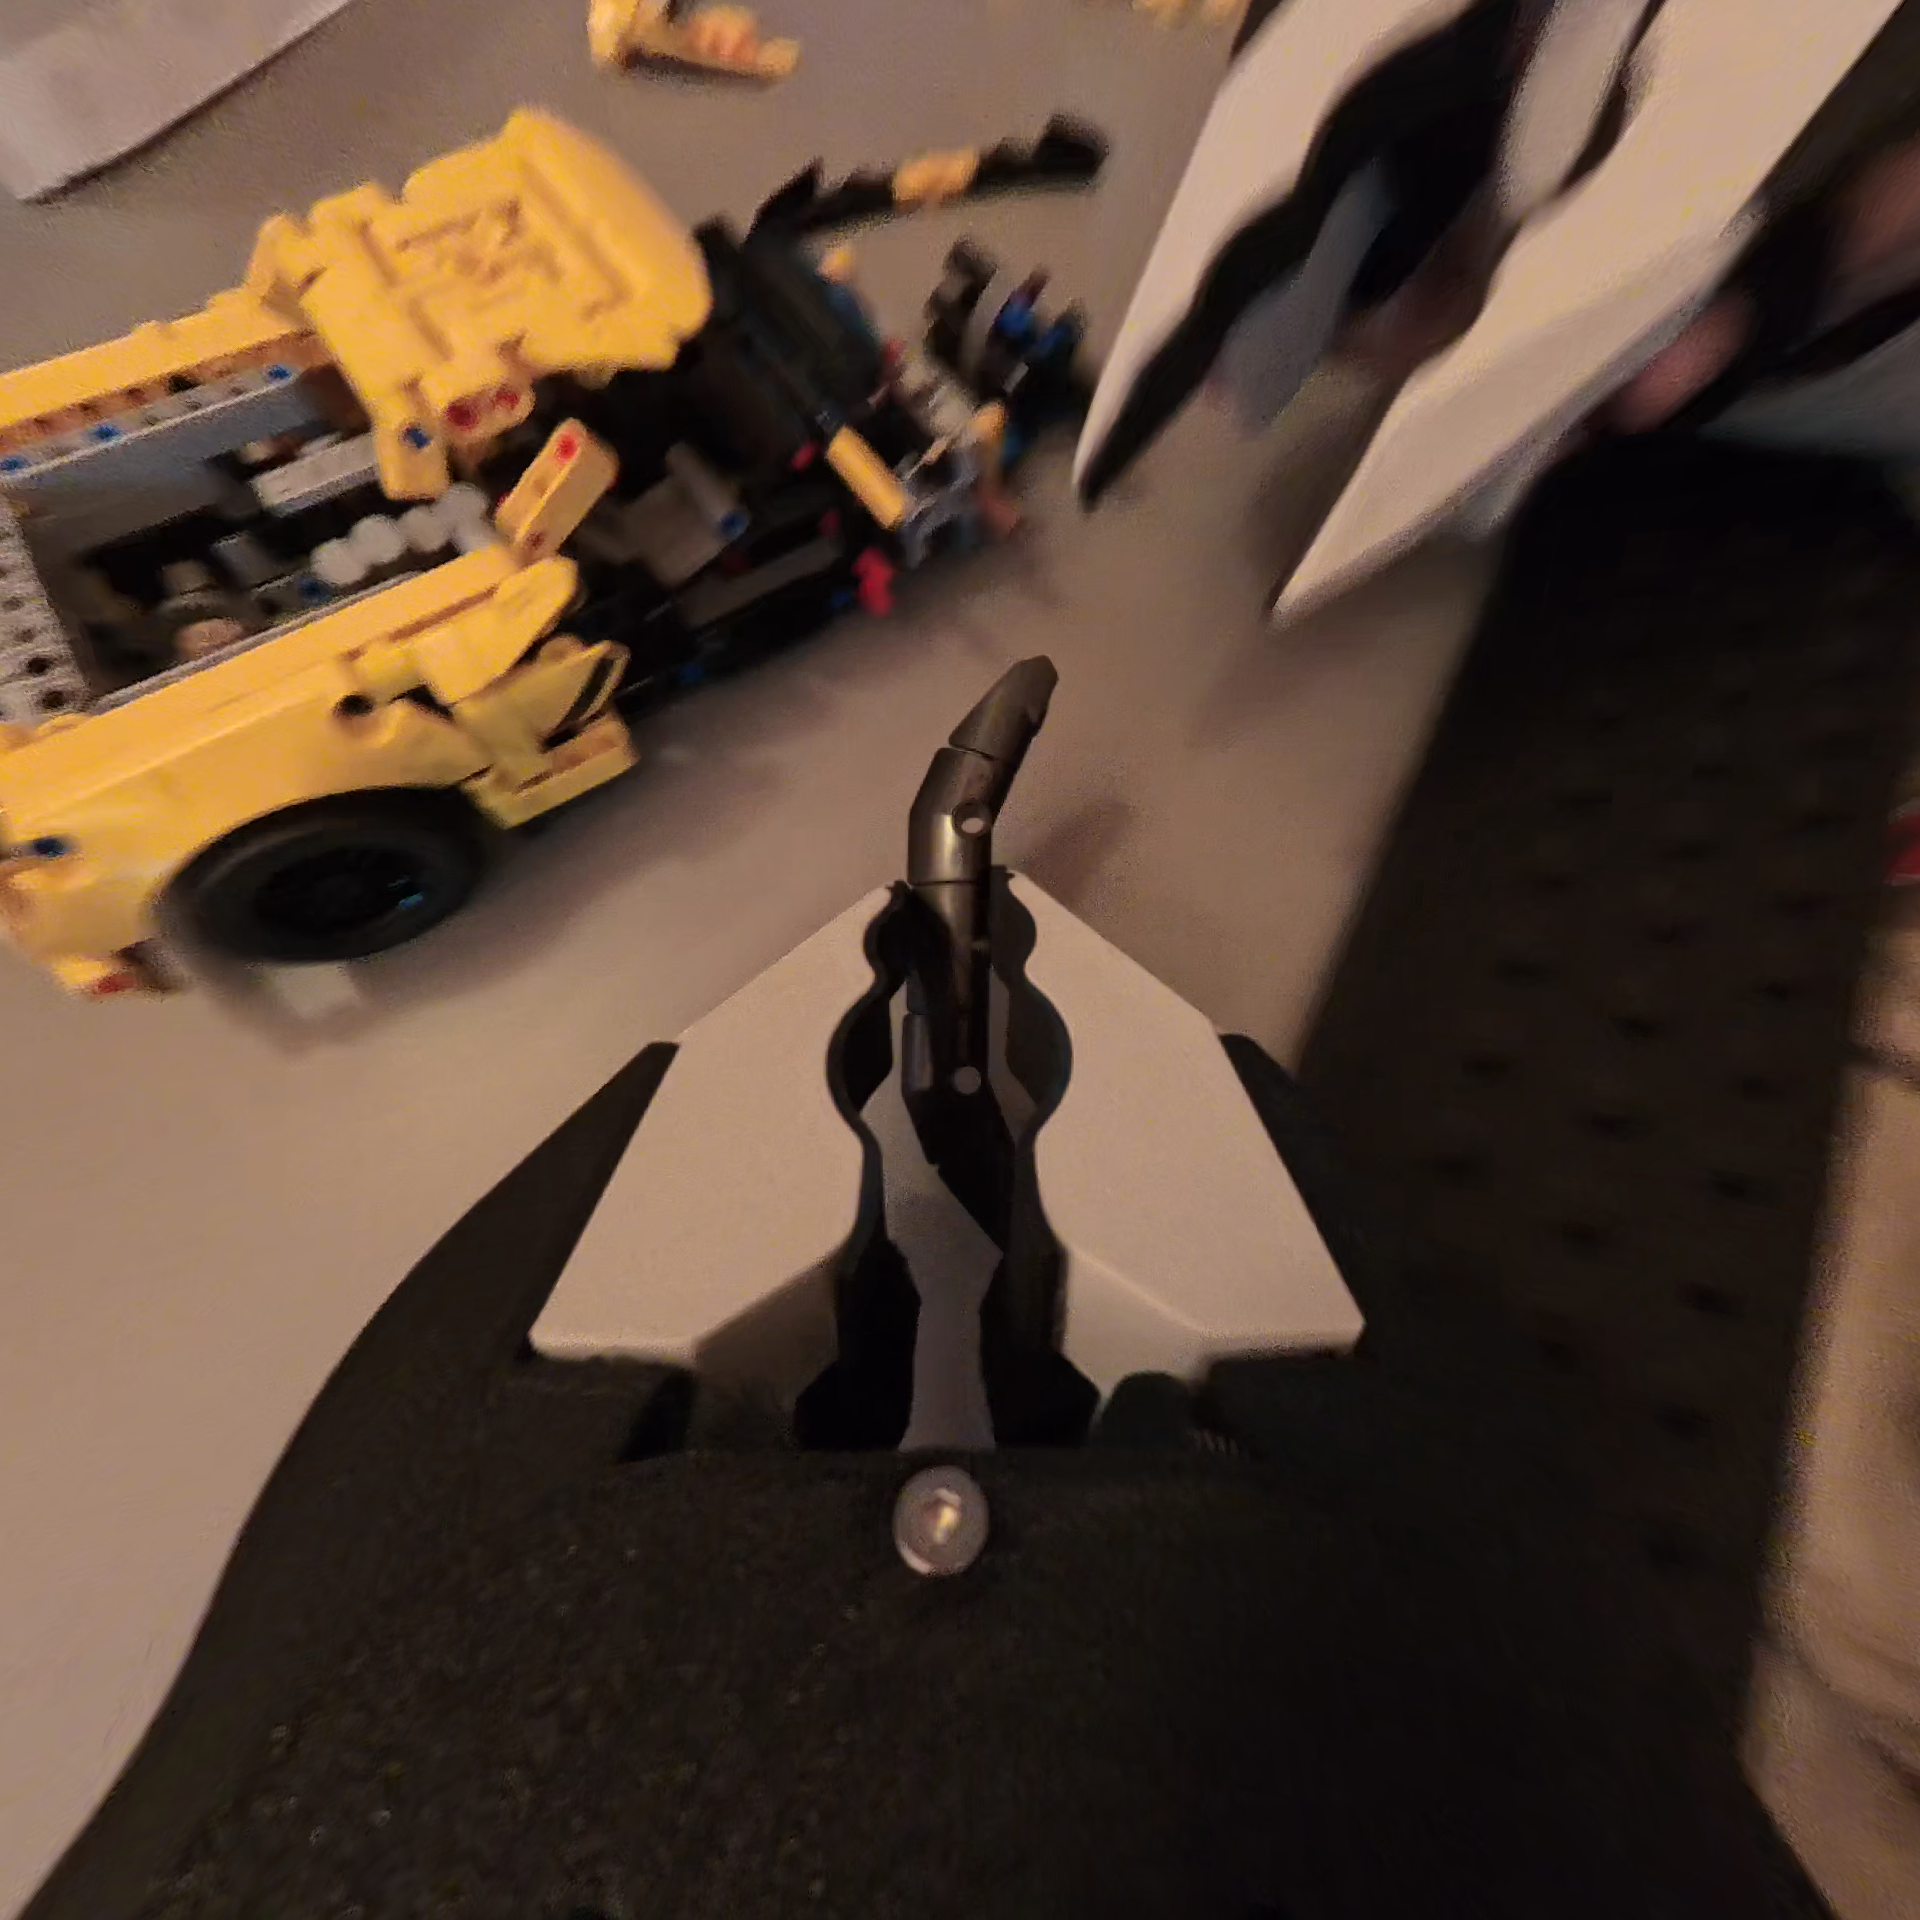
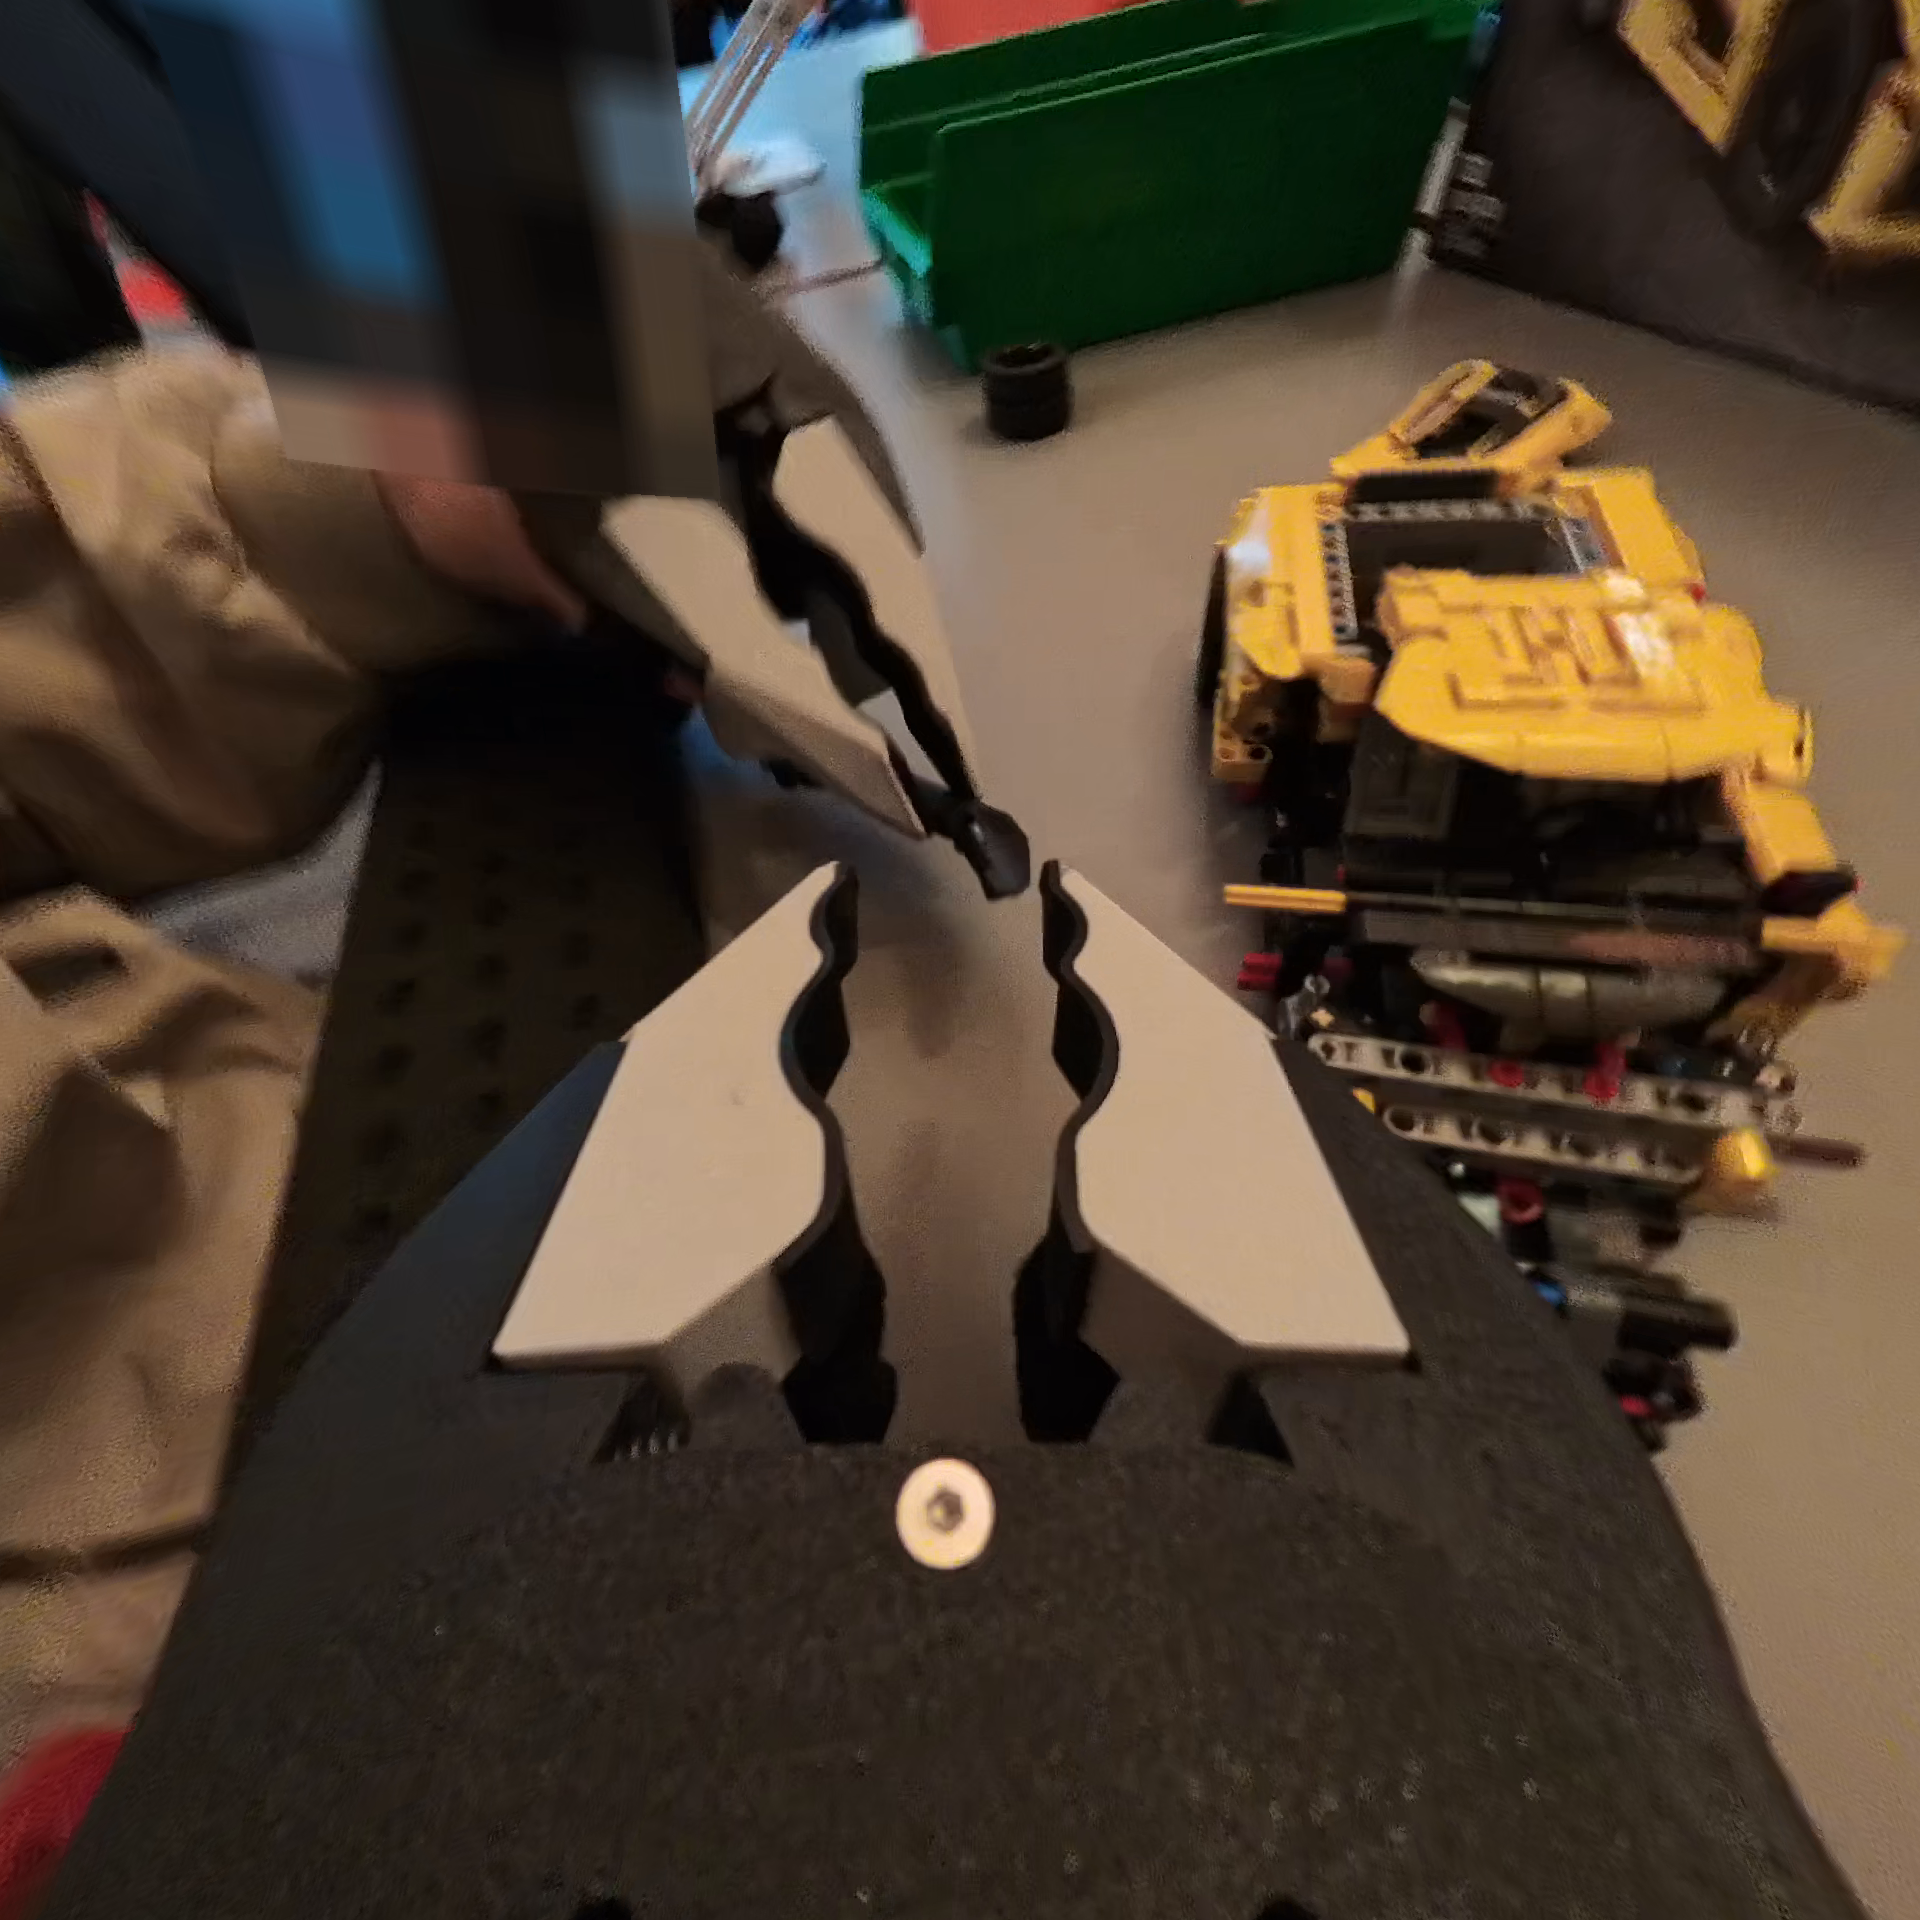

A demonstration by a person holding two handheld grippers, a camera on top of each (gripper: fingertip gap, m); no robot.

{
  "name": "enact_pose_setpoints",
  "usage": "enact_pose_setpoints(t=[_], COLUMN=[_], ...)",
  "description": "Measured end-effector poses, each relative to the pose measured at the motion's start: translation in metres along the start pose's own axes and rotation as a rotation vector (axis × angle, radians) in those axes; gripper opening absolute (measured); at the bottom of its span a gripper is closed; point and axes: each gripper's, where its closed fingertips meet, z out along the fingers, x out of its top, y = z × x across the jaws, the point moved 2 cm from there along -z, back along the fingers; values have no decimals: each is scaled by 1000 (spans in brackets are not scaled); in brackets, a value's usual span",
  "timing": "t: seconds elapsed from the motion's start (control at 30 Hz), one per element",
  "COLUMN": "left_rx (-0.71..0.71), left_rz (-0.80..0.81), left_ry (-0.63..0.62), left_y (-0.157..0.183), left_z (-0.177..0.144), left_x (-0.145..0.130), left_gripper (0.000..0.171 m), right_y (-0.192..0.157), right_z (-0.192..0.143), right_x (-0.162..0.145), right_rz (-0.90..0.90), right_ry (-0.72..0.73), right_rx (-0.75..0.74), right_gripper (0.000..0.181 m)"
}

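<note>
My left gripper (image 1: 951,896) is shut on a black curved brick piece (image 1: 985,769) that sticks out past its fingertips, above the grey table. A partly built yellow brick car (image 1: 364,520) stands to its left. My right gripper (image 2: 945,878) is open and empty. In the right wrist view the left gripper (image 2: 930,816) reaches in from the upper left and holds the black piece's (image 2: 995,847) tip just in front of the gap between my right fingertips. The car (image 2: 1507,779) stands to the right there. The right gripper (image 1: 1190,540) shows blurred at the upper right of the left wrist view.
A green bin (image 2: 1143,177) and a loose black tyre (image 2: 1027,390) are at the back of the table. A dark box (image 2: 1714,156) stands behind the car. A dark perforated mat (image 2: 499,935) lies at the table's edge, by a person's beige clothing (image 2: 156,623). Loose yellow parts (image 1: 691,42) lie beyond the car. About 7 cm separates my left fingertips from my right.
</note>
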Motion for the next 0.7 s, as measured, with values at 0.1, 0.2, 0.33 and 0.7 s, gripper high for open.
enact_pose_setpoints(t=[0.1, 0.2, 0.33, 0.7], left_rx=[-228, -301, -517, -747], left_rz=[-247, -266, -310, -413], left_ry=[96, 92, -42, -143], left_y=[15, 21, 48, 61], left_z=[-8, -9, -7, -4], left_x=[20, 26, 22, 37], left_gripper=[13, 14, 14, 14], right_y=[0, -3, -29, -35], right_z=[-3, -8, -14, -24], right_x=[-1, 4, 5, 4], right_rz=[-174, -248, -397, -417], right_ry=[-56, -40, -24, -44], right_rx=[-50, -6, 154, 245], right_gripper=[42, 38, 25, 7])
